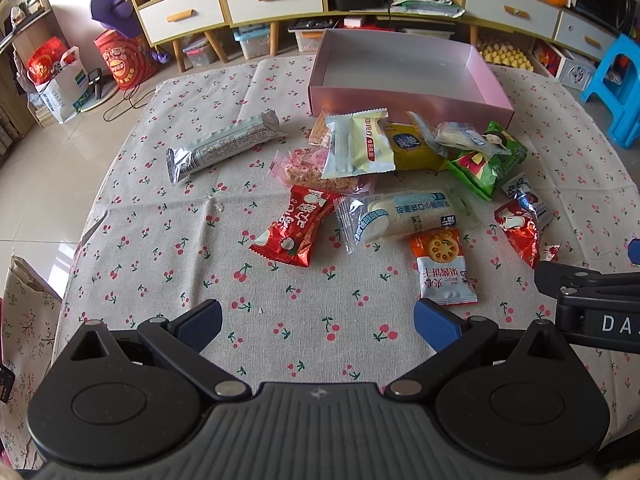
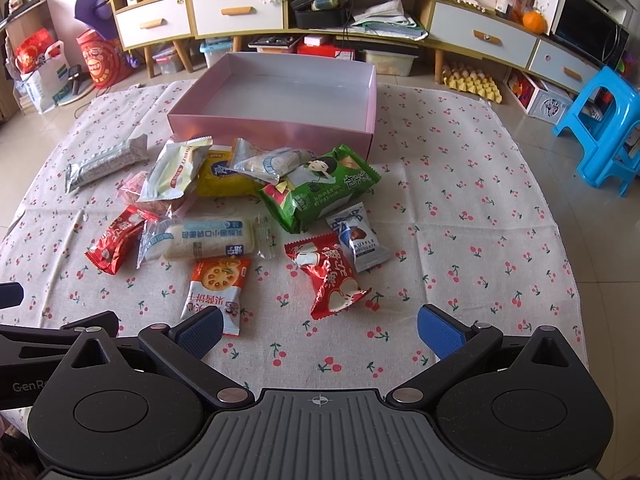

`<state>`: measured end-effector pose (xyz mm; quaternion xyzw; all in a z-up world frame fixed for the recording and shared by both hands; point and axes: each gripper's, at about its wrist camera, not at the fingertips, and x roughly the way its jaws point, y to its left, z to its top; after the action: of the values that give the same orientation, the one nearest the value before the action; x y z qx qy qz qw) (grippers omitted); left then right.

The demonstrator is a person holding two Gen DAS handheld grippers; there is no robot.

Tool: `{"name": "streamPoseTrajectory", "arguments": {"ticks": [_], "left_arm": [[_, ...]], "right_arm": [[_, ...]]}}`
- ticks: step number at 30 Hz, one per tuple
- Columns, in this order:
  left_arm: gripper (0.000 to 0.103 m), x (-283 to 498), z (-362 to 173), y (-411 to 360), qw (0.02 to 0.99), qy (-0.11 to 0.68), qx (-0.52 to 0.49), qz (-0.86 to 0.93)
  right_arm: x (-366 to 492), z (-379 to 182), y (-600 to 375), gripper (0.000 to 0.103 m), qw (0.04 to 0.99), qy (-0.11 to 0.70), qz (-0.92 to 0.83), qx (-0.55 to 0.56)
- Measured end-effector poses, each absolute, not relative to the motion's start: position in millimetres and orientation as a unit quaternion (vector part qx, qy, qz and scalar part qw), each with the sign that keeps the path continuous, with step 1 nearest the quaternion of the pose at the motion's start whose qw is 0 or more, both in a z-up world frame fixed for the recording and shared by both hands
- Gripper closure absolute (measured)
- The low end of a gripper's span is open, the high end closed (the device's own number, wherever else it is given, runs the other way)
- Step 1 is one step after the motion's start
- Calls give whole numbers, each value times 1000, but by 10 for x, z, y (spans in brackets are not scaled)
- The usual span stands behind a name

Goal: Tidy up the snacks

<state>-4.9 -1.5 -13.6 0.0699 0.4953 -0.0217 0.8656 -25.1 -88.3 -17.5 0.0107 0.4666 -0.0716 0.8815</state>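
Left gripper (image 1: 318,326) jaws spread wide, nothing between them, hovering over the cherry-print tablecloth (image 1: 160,272). Right gripper (image 2: 320,330) likewise wide apart and empty; its left blue pad (image 2: 198,332) overlaps the bottom edge of the orange-and-white biscuit packet (image 2: 214,292) in view, contact unclear. Left view catches the right gripper only as a black arm at the right edge. Ahead lie the clear-wrapped white bread roll (image 1: 404,216) and a red foil snack pouch (image 1: 294,226). Second red foil pouch (image 2: 334,276) and blue-silver truffle chocolate sachet (image 2: 360,238) are fully visible only in the right view; cramped at the left view's edge. Beyond: green crisp bag (image 2: 324,190), yellow packet (image 2: 224,174), long silver foil bar (image 1: 224,146). Open pink cardboard box (image 2: 276,124) sits empty just behind the pile.
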Motion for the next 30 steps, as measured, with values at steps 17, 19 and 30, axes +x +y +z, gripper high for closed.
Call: {"name": "streamPoseTrajectory", "arguments": {"ticks": [17, 19, 30], "left_arm": [[1, 155, 102, 34, 880, 473, 49, -20], [1, 218, 128, 41, 885, 464, 49, -15], [1, 762, 161, 256, 889, 457, -10, -26]], "right_arm": [[-29, 56, -1091, 0, 873, 481, -48, 67], [38, 97, -1117, 0, 872, 483, -46, 68], [564, 5, -1440, 0, 848, 515, -52, 112]]}}
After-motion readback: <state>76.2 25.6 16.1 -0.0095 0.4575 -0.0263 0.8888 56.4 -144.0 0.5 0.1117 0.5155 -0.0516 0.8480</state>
